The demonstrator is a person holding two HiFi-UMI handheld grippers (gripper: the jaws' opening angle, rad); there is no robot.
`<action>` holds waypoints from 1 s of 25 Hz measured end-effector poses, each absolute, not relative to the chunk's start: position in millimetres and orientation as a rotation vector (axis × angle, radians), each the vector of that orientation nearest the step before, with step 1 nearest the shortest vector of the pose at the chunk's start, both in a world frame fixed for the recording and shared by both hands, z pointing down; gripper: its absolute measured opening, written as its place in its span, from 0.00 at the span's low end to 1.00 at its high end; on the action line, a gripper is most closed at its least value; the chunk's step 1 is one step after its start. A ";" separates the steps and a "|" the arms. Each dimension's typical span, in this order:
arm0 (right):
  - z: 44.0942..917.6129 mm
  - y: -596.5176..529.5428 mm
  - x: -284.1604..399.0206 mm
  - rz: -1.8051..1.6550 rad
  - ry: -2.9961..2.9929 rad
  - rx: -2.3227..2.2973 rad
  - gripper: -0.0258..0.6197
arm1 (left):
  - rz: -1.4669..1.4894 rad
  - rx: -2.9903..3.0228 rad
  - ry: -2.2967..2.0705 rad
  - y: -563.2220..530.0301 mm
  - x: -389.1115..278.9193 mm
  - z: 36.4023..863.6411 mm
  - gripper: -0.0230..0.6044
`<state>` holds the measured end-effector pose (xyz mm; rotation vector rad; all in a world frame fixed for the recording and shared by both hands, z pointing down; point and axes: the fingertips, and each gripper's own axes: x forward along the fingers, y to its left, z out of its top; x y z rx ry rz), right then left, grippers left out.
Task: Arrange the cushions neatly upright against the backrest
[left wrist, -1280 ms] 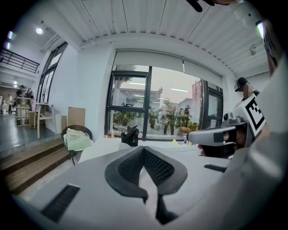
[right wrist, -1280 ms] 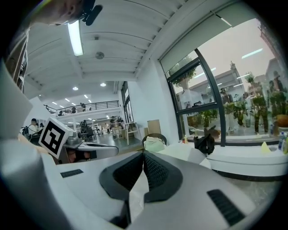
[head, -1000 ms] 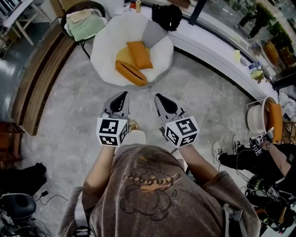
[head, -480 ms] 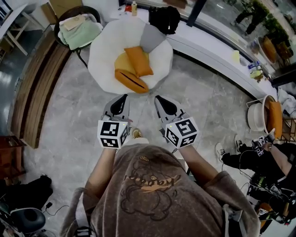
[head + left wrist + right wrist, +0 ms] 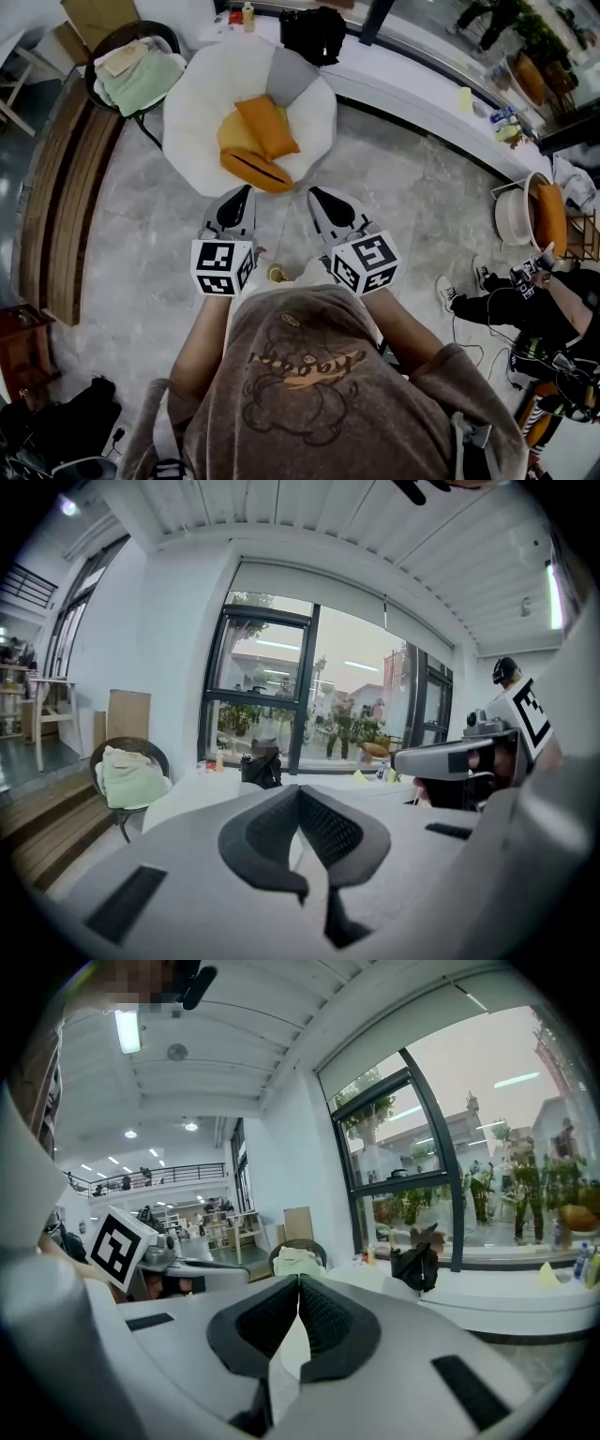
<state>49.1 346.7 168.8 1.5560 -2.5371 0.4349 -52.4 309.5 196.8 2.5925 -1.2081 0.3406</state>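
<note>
Marble floor (image 5: 412, 216) spreads pale grey across the room, with a long white window ledge (image 5: 412, 89) curving along its far side and wooden steps (image 5: 66, 187) down the left. Against the ledge stands a big round white chair (image 5: 192, 112), its padded wall rising around a deep seat. The cushions are all in that chair. A grey cushion (image 5: 291, 77) sits up at the back rim. A yellow cushion (image 5: 227, 131) lies flat in the seat, and an orange cushion (image 5: 265, 127) rests partly on top of it. A second orange cushion (image 5: 253, 171) lies on its side across the front edge, nearest the person. Just left of the white chair is a dark wicker chair (image 5: 103, 47) piled with folded green cloth (image 5: 141, 80). A black bag (image 5: 314, 33) sits on the ledge behind the chair. The person stands facing the chair with both tools held out low, side by side and apart from each other. The left gripper (image 5: 246, 190) points at the front orange cushion, short of touching it, its jaws pressed together on nothing. The right gripper (image 5: 314, 192) is likewise closed and empty, just off the chair's front edge.
</note>
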 end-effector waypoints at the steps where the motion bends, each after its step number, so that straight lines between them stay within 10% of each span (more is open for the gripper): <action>1: 168.3 343.3 50.2 0.434 -2.533 1.563 0.07 | 0.340 2.592 -1.204 306.1 -51.9 197.3 0.04; 25: 177.1 179.1 82.6 0.455 -2.605 1.435 0.07 | 0.346 2.536 -1.296 158.7 -16.8 200.5 0.05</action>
